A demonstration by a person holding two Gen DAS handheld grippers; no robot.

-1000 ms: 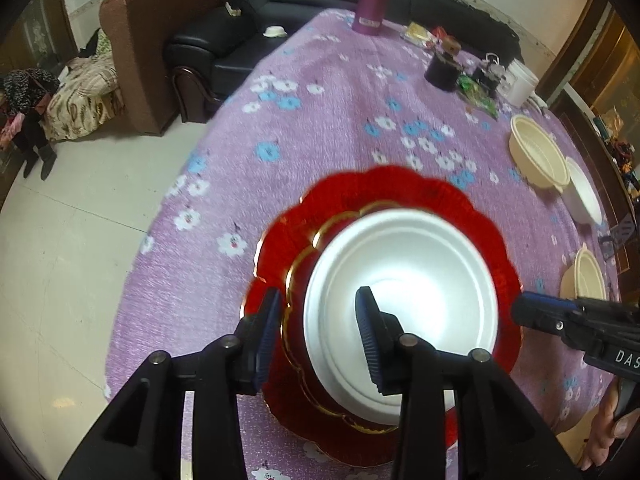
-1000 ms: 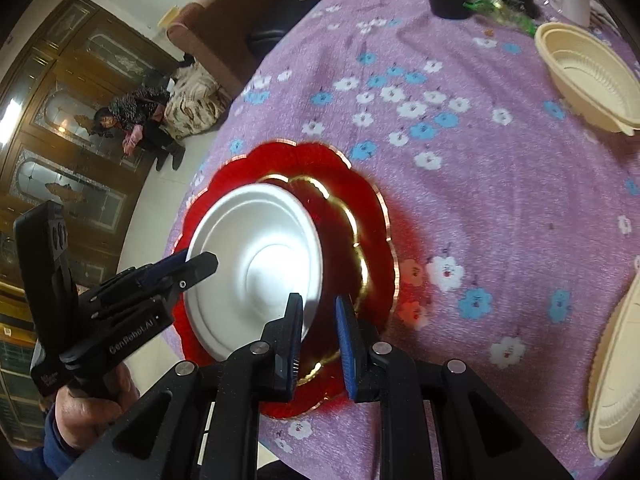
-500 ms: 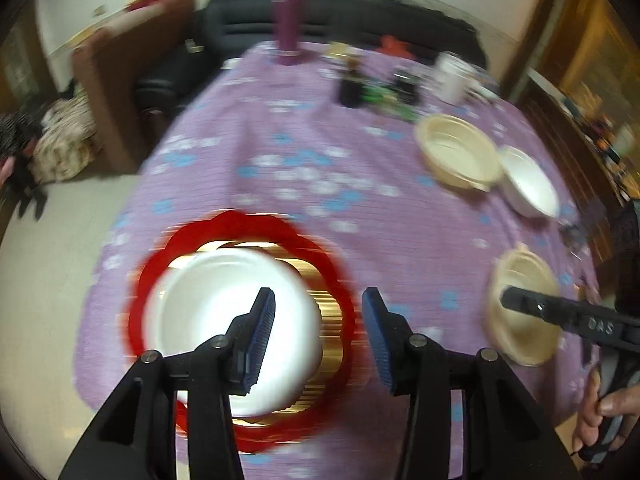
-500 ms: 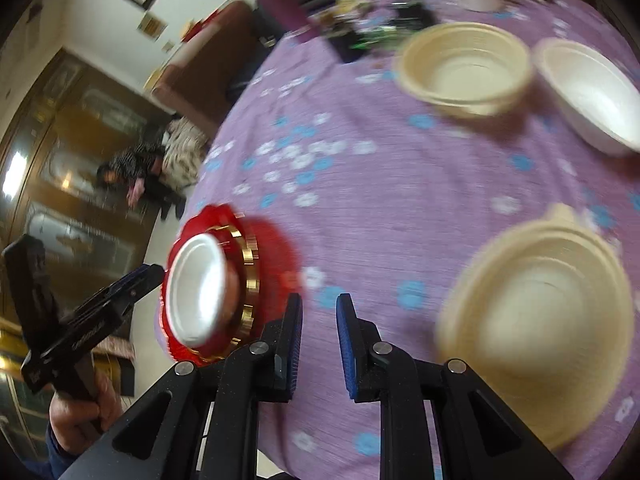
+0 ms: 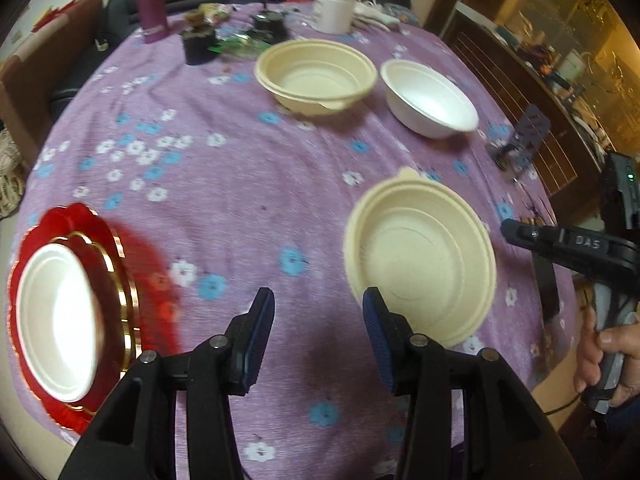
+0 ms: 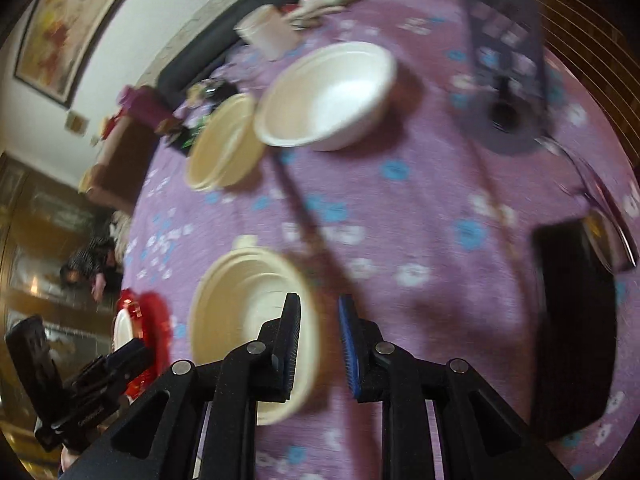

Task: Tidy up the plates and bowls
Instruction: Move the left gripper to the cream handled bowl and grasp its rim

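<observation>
1. While the round table with the purple flowered cloth (image 5: 248, 184) fills both views, the left gripper (image 5: 318, 338) hangs over the cloth with its two blue-padded fingers apart, and nothing sits between them.
2. A shallow cream plastic bowl (image 5: 420, 254) sits on the cloth just right of that gripper.
3. The flat white foam plate (image 5: 58, 326) lies on the red scalloped plate with a gold rim (image 5: 120, 264), at the table's left edge.
4. Farther back, a deep cream plastic bowl (image 5: 316, 74) stands just beside a white foam bowl (image 5: 430, 98) (they look close, but I cannot tell if they touch).
5. The right gripper (image 6: 318, 344) has its fingers a little apart and holds nothing; its left finger shows in front of the shallow cream bowl's rim.
6. The right view is blurry.
7. A purple bottle (image 5: 150, 0) and a white tub (image 5: 334, 8) stand at the far edge.
</observation>
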